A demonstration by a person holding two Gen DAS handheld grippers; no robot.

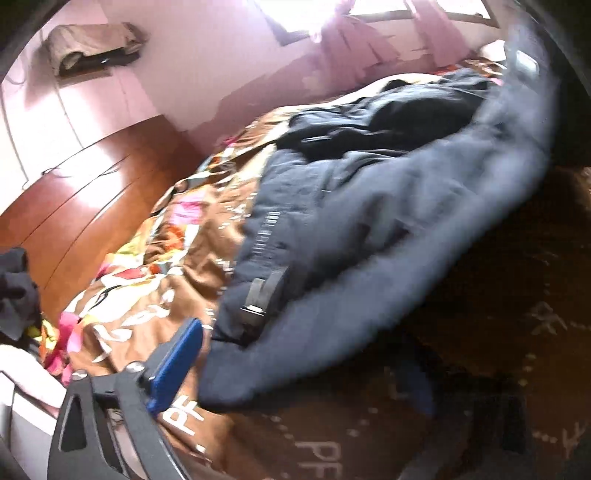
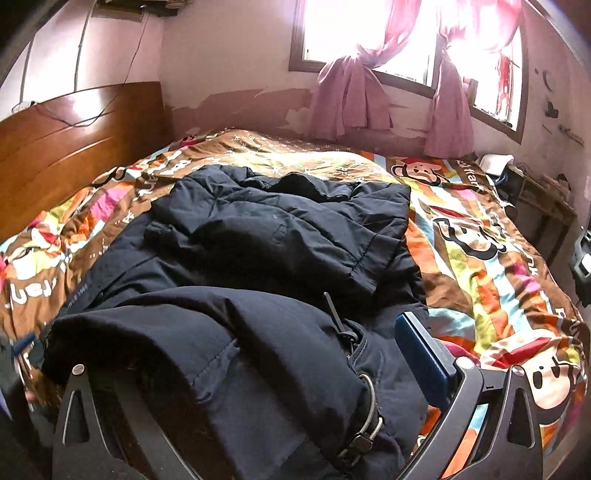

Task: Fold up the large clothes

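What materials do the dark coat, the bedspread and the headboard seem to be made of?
Coat: probably padded synthetic fabric, matte navy; stitched quilt lines and puffy folds show it.
Bedspread: soft printed cloth, perhaps cotton; cartoon stripes and wrinkles.
Headboard: wood, or wood veneer, glossy; brown grain with window glare.

Bedroom with a patterned bedspread, wooden headboard and curtained windows.

A brown bedspread (image 2: 480,236) with cartoon monkey faces and bright stripes covers the bed. A curved wooden headboard (image 2: 74,133) stands at its left end against a pink wall (image 2: 221,66). 2 pink curtains (image 2: 351,96), tied back, hang at bright windows (image 2: 332,26). A cluttered low table (image 2: 539,199) stands right of the bed.
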